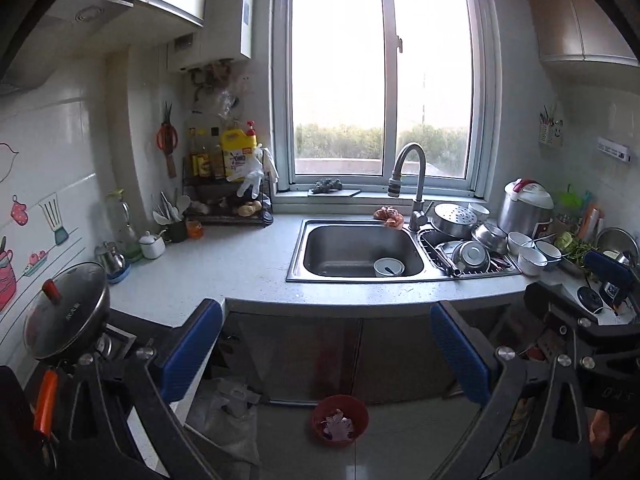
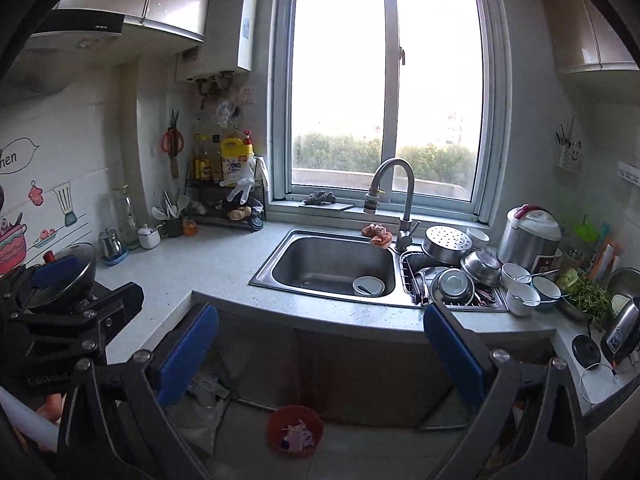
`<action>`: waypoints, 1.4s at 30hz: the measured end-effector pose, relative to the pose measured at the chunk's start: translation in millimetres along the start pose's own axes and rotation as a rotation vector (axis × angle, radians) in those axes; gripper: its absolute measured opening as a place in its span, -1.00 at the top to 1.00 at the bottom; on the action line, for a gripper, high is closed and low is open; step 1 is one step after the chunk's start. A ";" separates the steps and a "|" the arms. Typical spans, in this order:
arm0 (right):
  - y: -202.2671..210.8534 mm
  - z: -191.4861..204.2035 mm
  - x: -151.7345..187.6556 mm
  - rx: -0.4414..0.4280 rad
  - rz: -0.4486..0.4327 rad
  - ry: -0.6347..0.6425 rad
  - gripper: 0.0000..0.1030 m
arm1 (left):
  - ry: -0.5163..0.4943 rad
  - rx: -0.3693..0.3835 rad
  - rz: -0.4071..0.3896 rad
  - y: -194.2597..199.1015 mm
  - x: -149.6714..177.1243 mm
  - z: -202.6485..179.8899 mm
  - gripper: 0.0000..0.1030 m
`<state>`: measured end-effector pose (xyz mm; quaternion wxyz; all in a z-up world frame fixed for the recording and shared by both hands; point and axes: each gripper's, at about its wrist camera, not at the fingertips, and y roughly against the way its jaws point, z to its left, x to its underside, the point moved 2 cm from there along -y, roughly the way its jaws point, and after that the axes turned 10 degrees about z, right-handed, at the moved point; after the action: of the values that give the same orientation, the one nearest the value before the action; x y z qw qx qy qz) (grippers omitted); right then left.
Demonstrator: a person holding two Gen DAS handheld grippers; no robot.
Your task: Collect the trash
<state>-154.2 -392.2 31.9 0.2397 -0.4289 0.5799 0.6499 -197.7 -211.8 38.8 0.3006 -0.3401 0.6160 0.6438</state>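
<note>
The left gripper [image 1: 326, 354] stands with its blue-padded jaws spread wide and nothing between them, and the right gripper [image 2: 320, 350] is likewise wide apart and empty; both point slightly downward at the front of the kitchen counter [image 1: 224, 264], with the sink [image 1: 362, 250] taken here as the landmark. Below the sink, on the floor in front of the cabinet doors [image 1: 320, 356], stands a small red bin [image 1: 340, 420] holding pale scraps of paper trash [image 1: 339, 426], framed between the open fingers in both views. To the left of the bin, lower than the sink, a crumpled whitish plastic bag [image 1: 228, 412] lies on the floor. Inside the sink basin sits a white bowl [image 1: 389, 267] with a utensil in it. Behind the sink rises a curved faucet [image 1: 412, 184], and a reddish rag [image 1: 388, 216] lies on the rim beside its base. Right of the sink, a drain rack [image 1: 472, 256] is piled with steel bowls, and further right sits a rice cooker [image 1: 526, 208]. Left of the sink, at the back corner, a wire shelf [image 1: 228, 200] carries bottles and a yellow detergent jug [image 1: 239, 148], and a lidded wok [image 1: 68, 312] sits at the far left. Above the sink is a bright window [image 1: 380, 72].
</note>
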 end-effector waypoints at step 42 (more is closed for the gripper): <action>27.4 25.7 38.3 -0.023 0.112 -0.009 -0.99 | 0.017 0.007 0.062 21.7 39.9 -8.1 -0.99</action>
<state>-203.4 -380.5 13.9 0.2008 -0.3957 0.5942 0.6709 -238.1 -222.5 19.2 0.2764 -0.3255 0.6310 0.6477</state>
